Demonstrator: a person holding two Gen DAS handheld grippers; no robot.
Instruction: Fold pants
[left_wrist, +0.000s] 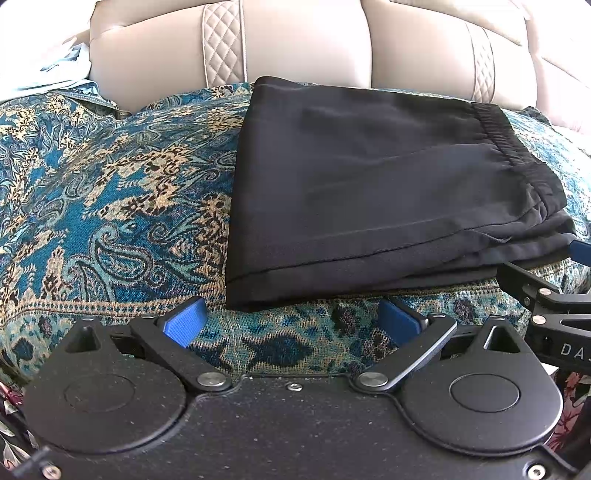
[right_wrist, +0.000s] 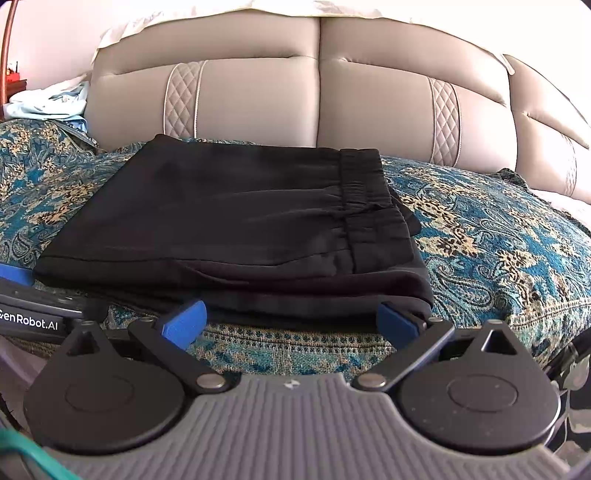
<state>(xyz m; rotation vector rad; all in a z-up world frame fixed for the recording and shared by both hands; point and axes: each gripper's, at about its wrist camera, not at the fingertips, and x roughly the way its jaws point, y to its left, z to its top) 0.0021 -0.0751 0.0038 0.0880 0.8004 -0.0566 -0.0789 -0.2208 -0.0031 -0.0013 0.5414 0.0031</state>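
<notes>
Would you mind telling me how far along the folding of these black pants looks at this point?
Nearly finished, by the look of it. Done: the black pants lie as a compact stack of layers on the patterned bedspread, waistband on top. In hand: nothing; the left gripper and right gripper both sit open at the near edge, gripping no cloth. Left: perhaps squaring the slightly uneven bottom layers at the right corner.

1. A teal, paisley-patterned bedspread (left_wrist: 110, 192) with cream and black motifs covers the bed.
2. A beige padded headboard (right_wrist: 317, 96) with quilted diamond strips stands behind it.
3. Pale blue crumpled cloth (right_wrist: 48, 103) lies at the far left, beside the headboard.
</notes>
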